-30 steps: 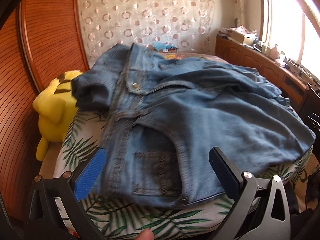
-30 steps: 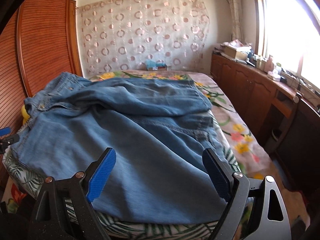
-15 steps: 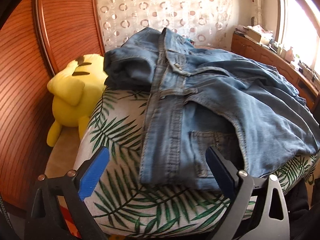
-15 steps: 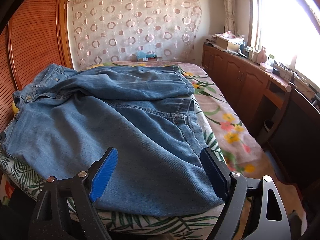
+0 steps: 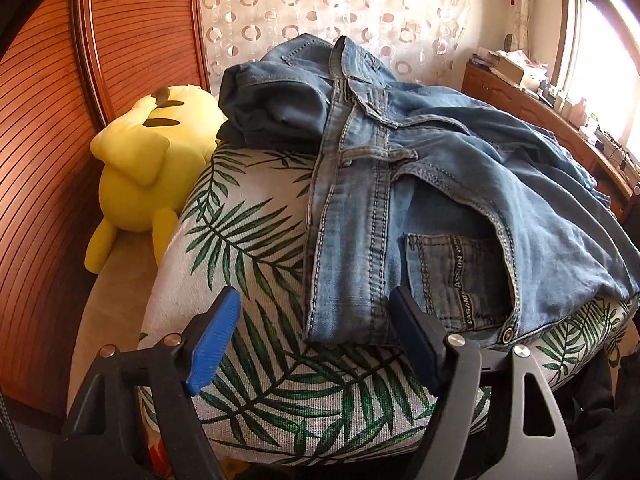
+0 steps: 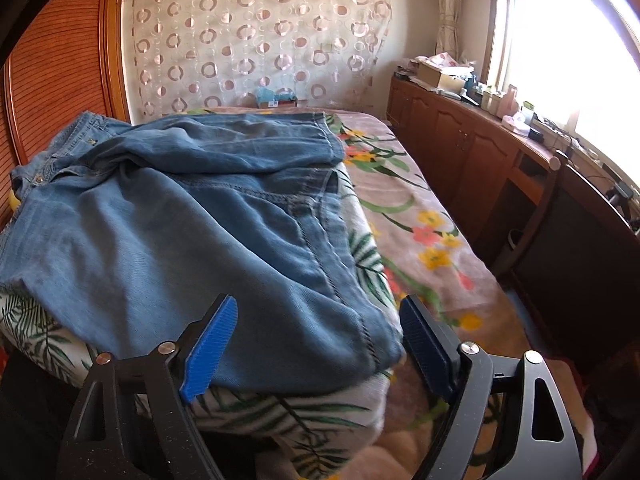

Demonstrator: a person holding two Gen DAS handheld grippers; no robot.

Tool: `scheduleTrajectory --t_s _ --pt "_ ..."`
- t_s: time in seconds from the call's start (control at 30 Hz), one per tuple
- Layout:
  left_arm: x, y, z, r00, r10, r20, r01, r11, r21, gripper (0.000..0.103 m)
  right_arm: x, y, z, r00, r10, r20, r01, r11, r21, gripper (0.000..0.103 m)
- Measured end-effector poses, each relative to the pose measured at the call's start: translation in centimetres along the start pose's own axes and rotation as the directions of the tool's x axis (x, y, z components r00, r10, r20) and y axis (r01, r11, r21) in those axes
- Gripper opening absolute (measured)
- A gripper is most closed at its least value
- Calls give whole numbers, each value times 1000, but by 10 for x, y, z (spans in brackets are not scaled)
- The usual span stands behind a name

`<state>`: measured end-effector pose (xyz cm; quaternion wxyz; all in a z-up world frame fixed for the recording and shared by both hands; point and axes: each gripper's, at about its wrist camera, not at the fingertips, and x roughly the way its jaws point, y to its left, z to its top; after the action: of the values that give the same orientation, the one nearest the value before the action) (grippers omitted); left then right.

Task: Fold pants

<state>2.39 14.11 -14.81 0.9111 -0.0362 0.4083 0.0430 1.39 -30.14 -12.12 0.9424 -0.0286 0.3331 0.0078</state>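
Observation:
Blue denim pants (image 5: 404, 184) lie rumpled on a leaf-print cushion (image 5: 248, 248) on the bed. The waistband runs along the left, a back pocket (image 5: 452, 276) at the near end. My left gripper (image 5: 316, 344) is open, its jaws astride the near waistband corner, above the cushion. In the right wrist view the pants (image 6: 180, 224) spread across the cushion with the leg ends at the near right. My right gripper (image 6: 316, 344) is open, its jaws either side of the near leg corner (image 6: 376, 344), not closed on it.
A yellow plush toy (image 5: 148, 172) sits left of the cushion against the wooden wardrobe (image 5: 60, 120). The floral bed cover (image 6: 420, 240) stretches to the right. A wooden cabinet (image 6: 472, 148) with clutter runs under the window. A patterned curtain (image 6: 256, 48) hangs behind.
Both grippers have shifted outward: the left now views the waistband's left end and plush toy, the right has moved toward the leg end at the cushion's right edge. Both stay open.

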Motion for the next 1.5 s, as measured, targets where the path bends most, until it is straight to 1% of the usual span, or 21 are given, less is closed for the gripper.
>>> scheduleTrajectory --t_s 0.13,0.23,0.37,0.43,0.47,0.53,0.57,0.63,0.67,0.73,0.77,0.8,0.83,0.9,1.07,1.13,1.2,1.3,1.43,1.5 --pt "3 2 -1 1000 -10 -5 10 1000 -6 78 -7 -8 -7 1000 0 -27 0 1000 16 74" --pt "4 1 -1 1000 -11 -7 11 1000 -7 78 -10 -11 -5 999 6 -46 -5 1000 27 70" --pt "4 0 -1 1000 -11 -7 11 1000 -1 78 -11 -6 -3 998 23 -55 -22 999 25 64" --pt "4 1 -1 1000 -16 -5 16 1000 0 77 -10 -6 -1 997 37 -61 -35 999 20 57" --pt "4 1 -1 1000 -21 -3 21 1000 0 76 -10 -7 -2 997 41 -66 -41 999 15 55" --pt "4 0 -1 1000 -29 -1 29 1000 6 72 -6 -6 -2 996 39 -74 -38 999 2 51" --pt "4 -1 -1 999 -36 1 36 999 12 70 -7 -6 -2 997 34 -64 -34 999 -1 50" --pt "4 -1 0 999 -43 3 43 999 17 67 -7 -7 -1 998 30 -58 -30 1000 -1 40" --pt "4 -1 1 999 -47 2 47 999 20 65 -6 -8 -1 998 30 -56 -30 1000 -1 39" --pt "4 -2 1 998 -61 1 61 998 26 57 -7 -9 -1 998 32 -49 -32 999 -13 28" --pt "3 -3 2 998 -66 1 65 997 28 56 -8 -9 -1 998 34 -45 -35 999 -22 25" --pt "3 -4 2 997 -73 0 73 997 32 51 -8 -9 -1 998 37 -41 -38 999 -26 20" --pt "3 -6 2 997 -83 0 83 996 34 44 -9 -10 -1 998 41 -38 -42 999 -23 19" --pt "2 -6 3 995 -101 -7 101 995 26 40 -9 -10 0 999 41 -33 -42 999 -16 18" --pt "-2 -6 1 993 -117 -3 117 993 30 34 -7 -8 -2 999 36 -27 -37 999 -22 17" --pt "-7 -8 1 992 -123 8 123 992 36 27 -7 -8 -1 999 35 -28 -35 999 -25 17" --pt "-13 -11 1 991 -131 18 130 990 46 24 -7 -9 -1 999 35 -29 -36 999 -24 17" --pt "-18 -13 2 991 -133 31 132 990 50 24 -7 -8 0 999 33 -32 -34 999 -25 17" --pt "-11 -7 2 990 -143 2 142 990 18 24 -7 -7 0 999 29 -34 -30 999 -27 17" --pt "-9 -3 1 987 -161 -2 161 987 -5 25 -8 -7 1 999 27 -35 -28 999 -30 17"
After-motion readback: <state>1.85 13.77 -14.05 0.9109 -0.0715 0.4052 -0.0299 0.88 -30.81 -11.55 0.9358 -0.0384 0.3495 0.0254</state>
